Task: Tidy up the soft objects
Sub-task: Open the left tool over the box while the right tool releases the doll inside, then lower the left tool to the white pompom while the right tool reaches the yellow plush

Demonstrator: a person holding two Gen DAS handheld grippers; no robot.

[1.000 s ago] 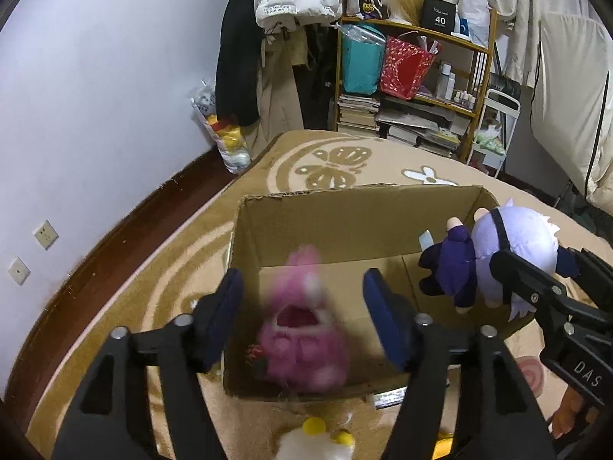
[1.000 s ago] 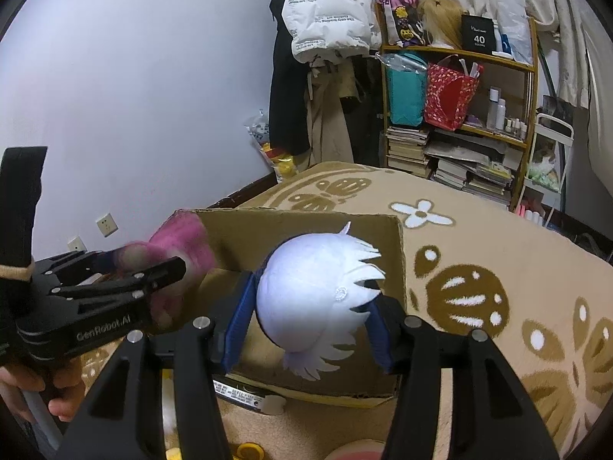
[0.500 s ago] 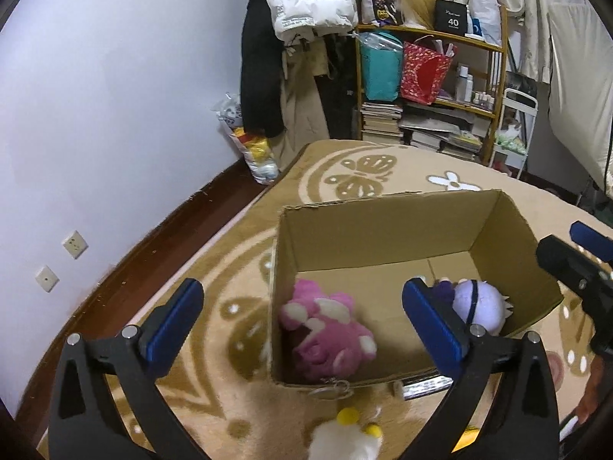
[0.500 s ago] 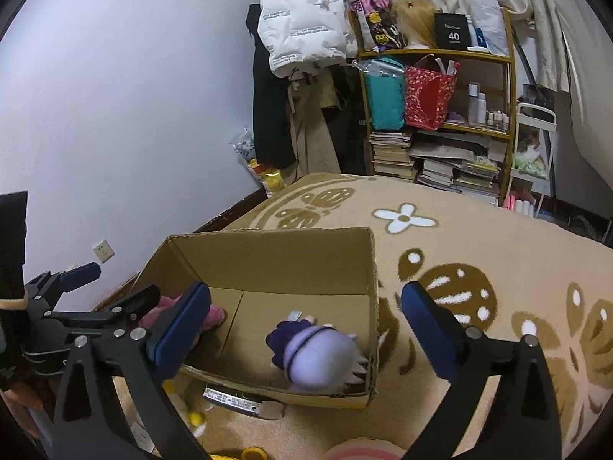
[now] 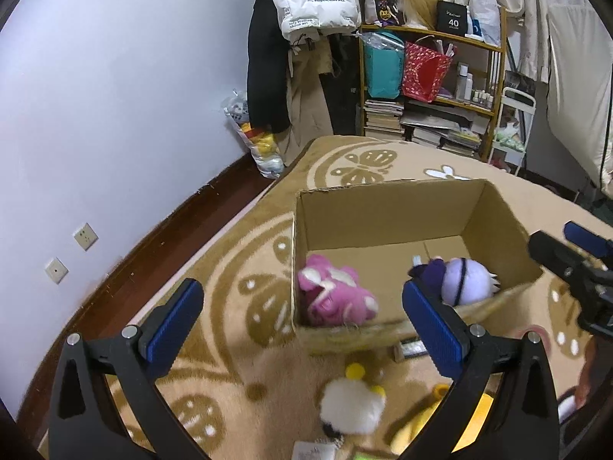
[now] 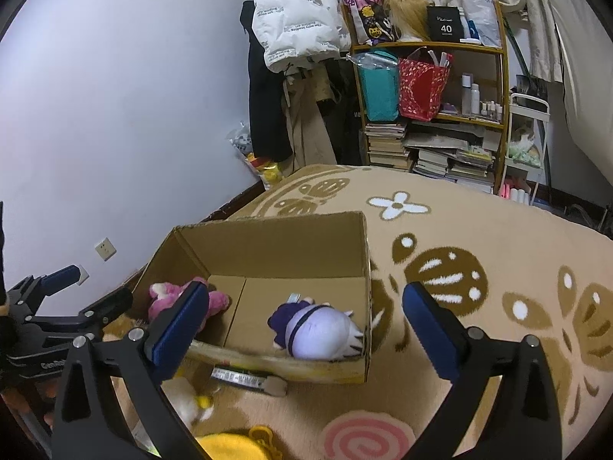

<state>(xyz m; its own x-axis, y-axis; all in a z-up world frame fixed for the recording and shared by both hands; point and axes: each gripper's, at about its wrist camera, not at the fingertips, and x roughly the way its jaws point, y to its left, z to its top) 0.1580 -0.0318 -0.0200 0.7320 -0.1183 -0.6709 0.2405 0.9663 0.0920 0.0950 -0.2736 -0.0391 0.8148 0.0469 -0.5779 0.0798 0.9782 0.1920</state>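
Hovering above the cardboard box on the carpet, left tool and right tool both gape wide, nothing between the pads. Pink plush lies in the box's left end, purple-and-white plush doll in its right end. White plush with yellow bits sits on carpet just outside the box's near wall.

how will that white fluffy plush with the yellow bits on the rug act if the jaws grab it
The white plush looks furry and stuffed, so it will probably squash under the jaws rather than resist. It seems light for its bulk. Lying on the pile rug, it should drag or flop more than roll.
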